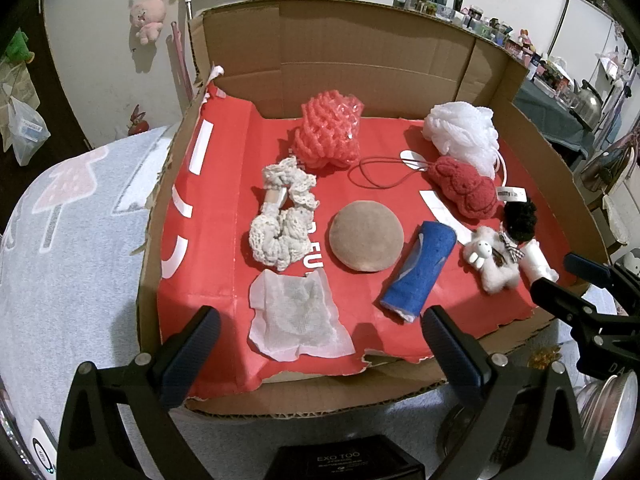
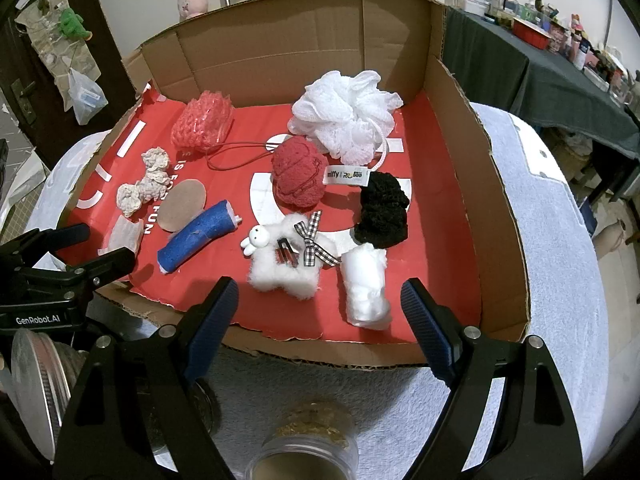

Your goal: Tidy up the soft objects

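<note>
Pale fleecy cloth covers the surface on which a cut-down cardboard tray sits, its near wall trimmed low, so both tools can reach in from the front, I judge. Nearest the lenses, the left gripper and the right gripper hang at that low edge, each with its jaws wide apart and holding nothing. A jar with a brownish filling stands under the right one.

On the red liner, the soft things lie singly, mostly with gaps between them, which leaves room for a jaw on either side. Closest are a flat gauze pad, a blue roll, a white plush toy with a checked bow, and a white wad. Mid-tray lie a tan round puff, a cream crochet piece and a black scrunchie. Behind these sit a red knitted bunny with its cord looped out and a coral mesh sleeve. A white bath pouf rests farthest back, against the bunny.

Such a spread suits either a lot laid out for sorting or one already arranged; the pictures cannot settle which.
</note>
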